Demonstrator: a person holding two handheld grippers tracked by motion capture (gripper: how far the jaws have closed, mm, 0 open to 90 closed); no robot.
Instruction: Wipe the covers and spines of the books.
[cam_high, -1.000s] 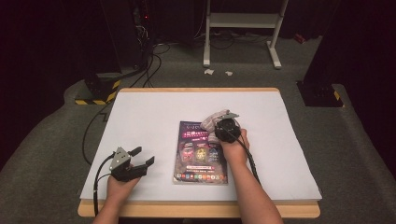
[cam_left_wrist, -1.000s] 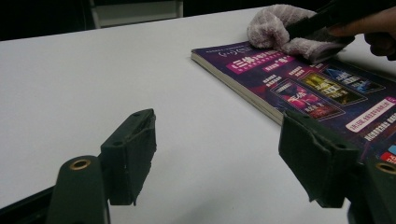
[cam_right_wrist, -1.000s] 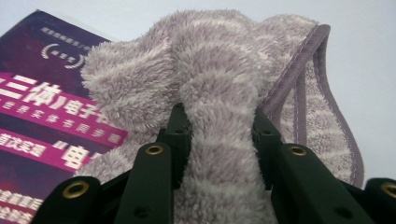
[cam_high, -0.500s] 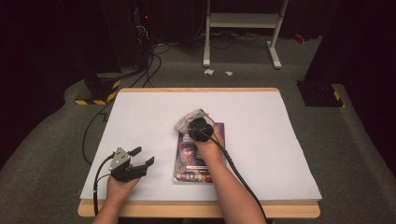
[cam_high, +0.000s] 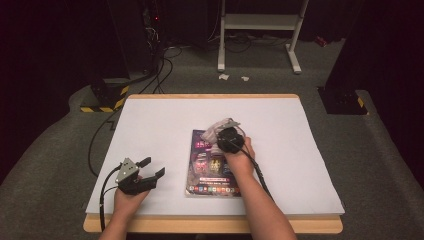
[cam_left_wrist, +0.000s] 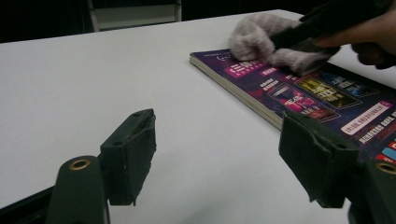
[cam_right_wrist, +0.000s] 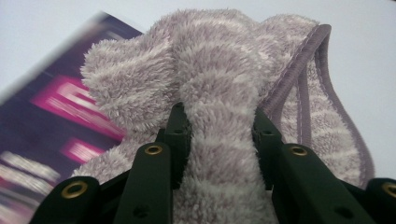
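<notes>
A purple magazine (cam_high: 210, 172) lies flat in the middle of the white table cover (cam_high: 160, 125). My right gripper (cam_high: 223, 135) is over its far end, shut on a fluffy grey-lilac striped cloth (cam_high: 216, 128) that rests on the cover. In the right gripper view the cloth (cam_right_wrist: 219, 79) bulges up between the closed jaws of the gripper (cam_right_wrist: 219, 135), with the blurred magazine (cam_right_wrist: 42, 116) at the left. My left gripper (cam_high: 154, 166) sits near the table's front left, open and holding nothing. The left gripper view shows its own gripper (cam_left_wrist: 224, 154) with wide-apart jaws, the magazine (cam_left_wrist: 299, 93) and the cloth (cam_left_wrist: 261, 39) beyond.
The table's wooden edge (cam_high: 210, 225) runs along the front. Behind the table, on the grey floor, stand a white metal frame (cam_high: 255, 35), black cables (cam_high: 165, 65) and a box with yellow-black stripes (cam_high: 102, 100). A cable (cam_high: 102, 195) trails from the left gripper.
The right gripper with the cloth slid left over the magazine's far end, then back toward the right. The left gripper stayed where it was, still open.
</notes>
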